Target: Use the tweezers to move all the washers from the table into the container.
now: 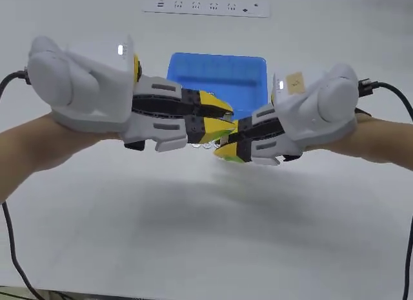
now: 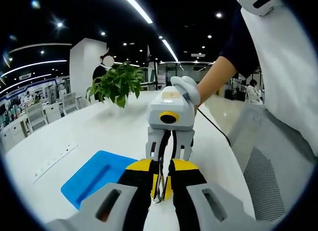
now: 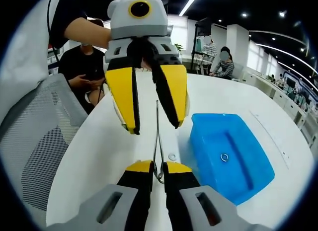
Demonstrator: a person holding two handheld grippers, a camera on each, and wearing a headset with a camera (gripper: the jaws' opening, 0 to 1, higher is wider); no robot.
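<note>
Bright, flat overhead light washes the white counter (image 1: 77, 248) pale in the head view, while the container (image 1: 217, 77) keeps a strong blue. On the near side of the container a broad, soft shadow (image 1: 213, 197) lies under the left hand-held gripper (image 1: 222, 116) and right hand-held gripper (image 1: 226, 148), whose outlines look slightly smeared. In both gripper views the ceiling (image 2: 198, 7) above the container is dark, cut by glaring light strips (image 2: 136, 7) and starred spots (image 2: 59, 25), and straight lines bow toward the edges. The tweezers (image 3: 158, 141) beside the container read sharp
</note>
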